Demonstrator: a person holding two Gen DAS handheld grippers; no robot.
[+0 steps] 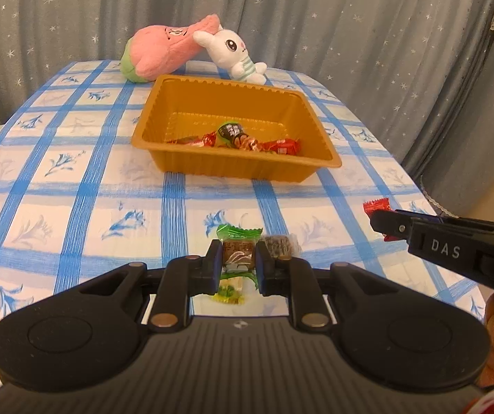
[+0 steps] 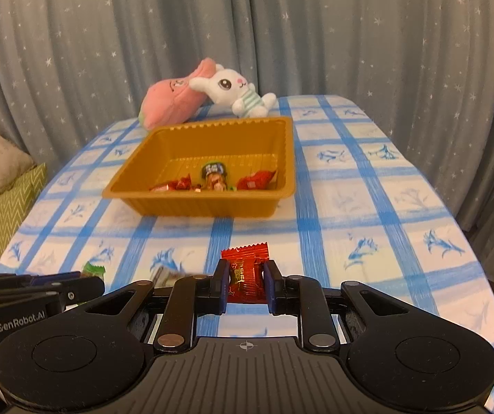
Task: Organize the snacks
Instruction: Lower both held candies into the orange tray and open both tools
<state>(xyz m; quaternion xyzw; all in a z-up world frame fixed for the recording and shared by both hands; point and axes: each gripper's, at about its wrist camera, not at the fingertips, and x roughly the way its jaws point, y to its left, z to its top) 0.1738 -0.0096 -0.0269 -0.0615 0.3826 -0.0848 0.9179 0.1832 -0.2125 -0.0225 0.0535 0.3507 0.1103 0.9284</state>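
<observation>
Risk: either wrapper may slip from its pinch on the way to the tray (image 1: 319, 162), since crinkly film gives little hold; the brown candy (image 1: 279, 244) just beside the left tongs could be knocked. Left tongs (image 1: 238, 267), lower centre: nearly closed, pinching the green candy (image 1: 238, 253). Right tongs (image 2: 247, 286), lower centre: nearly closed, pinching the red candy (image 2: 247, 277). Tray mid-table (image 1: 74, 179), holding several candies.
</observation>
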